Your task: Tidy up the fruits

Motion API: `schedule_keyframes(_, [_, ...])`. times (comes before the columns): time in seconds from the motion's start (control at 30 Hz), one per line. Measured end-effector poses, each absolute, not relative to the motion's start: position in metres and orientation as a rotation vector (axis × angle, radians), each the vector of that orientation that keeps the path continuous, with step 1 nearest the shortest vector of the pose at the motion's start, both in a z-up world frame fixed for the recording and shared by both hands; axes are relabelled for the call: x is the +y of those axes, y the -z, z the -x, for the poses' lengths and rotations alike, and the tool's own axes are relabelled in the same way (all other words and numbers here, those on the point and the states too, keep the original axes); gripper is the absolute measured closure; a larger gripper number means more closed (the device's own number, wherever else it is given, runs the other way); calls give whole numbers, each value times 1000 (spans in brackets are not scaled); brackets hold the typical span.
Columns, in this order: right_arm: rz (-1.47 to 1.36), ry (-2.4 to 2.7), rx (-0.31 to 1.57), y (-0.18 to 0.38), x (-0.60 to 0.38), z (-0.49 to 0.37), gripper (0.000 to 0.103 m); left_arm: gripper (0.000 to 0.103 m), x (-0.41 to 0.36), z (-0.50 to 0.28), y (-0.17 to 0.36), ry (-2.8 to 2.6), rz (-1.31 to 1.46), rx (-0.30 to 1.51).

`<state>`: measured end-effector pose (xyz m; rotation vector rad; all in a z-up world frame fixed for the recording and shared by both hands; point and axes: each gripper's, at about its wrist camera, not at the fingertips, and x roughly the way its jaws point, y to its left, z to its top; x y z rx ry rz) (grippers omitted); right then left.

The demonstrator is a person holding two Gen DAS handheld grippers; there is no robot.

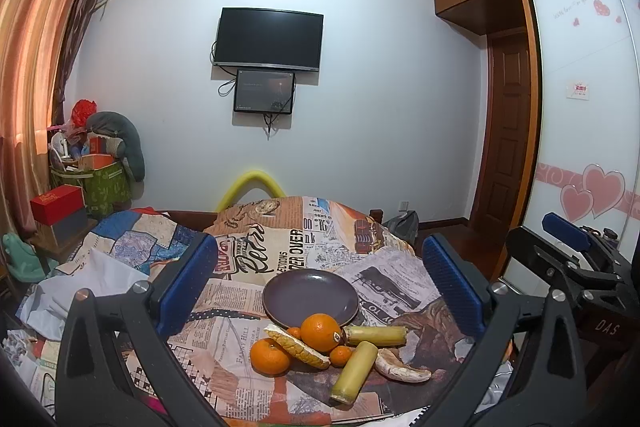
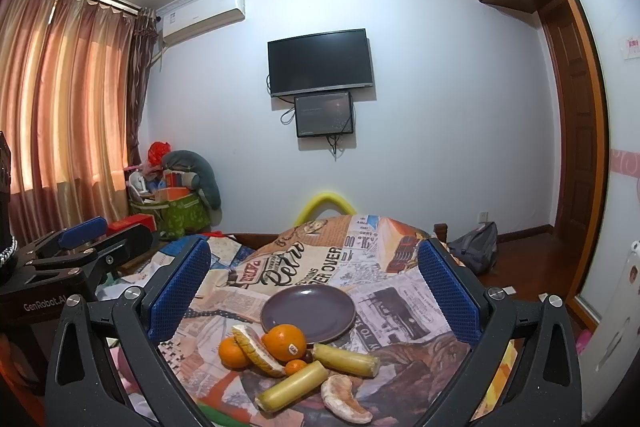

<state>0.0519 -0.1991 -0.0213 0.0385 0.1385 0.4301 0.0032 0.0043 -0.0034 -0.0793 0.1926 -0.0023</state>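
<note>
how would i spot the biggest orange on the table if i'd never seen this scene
Find the dark purple plate on the newspaper-print tablecloth; the fruit pile lies just in front of its near rim. The large orange sits in the middle of that pile, touching the plate's edge. Unlike the smaller mandarins beside it, it carries a small sticker low on its right side.

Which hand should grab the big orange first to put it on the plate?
Probably the left gripper: in its view the big orange sits almost centered between the open fingers, just before the empty plate. The right gripper is open too, but sees it left of center.
</note>
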Motion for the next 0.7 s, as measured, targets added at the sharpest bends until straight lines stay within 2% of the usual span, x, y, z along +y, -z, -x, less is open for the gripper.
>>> schedule_keyframes(0.7, [-42,-433,140,22,-199,-52,0,0,3,-2,1,10,69,191])
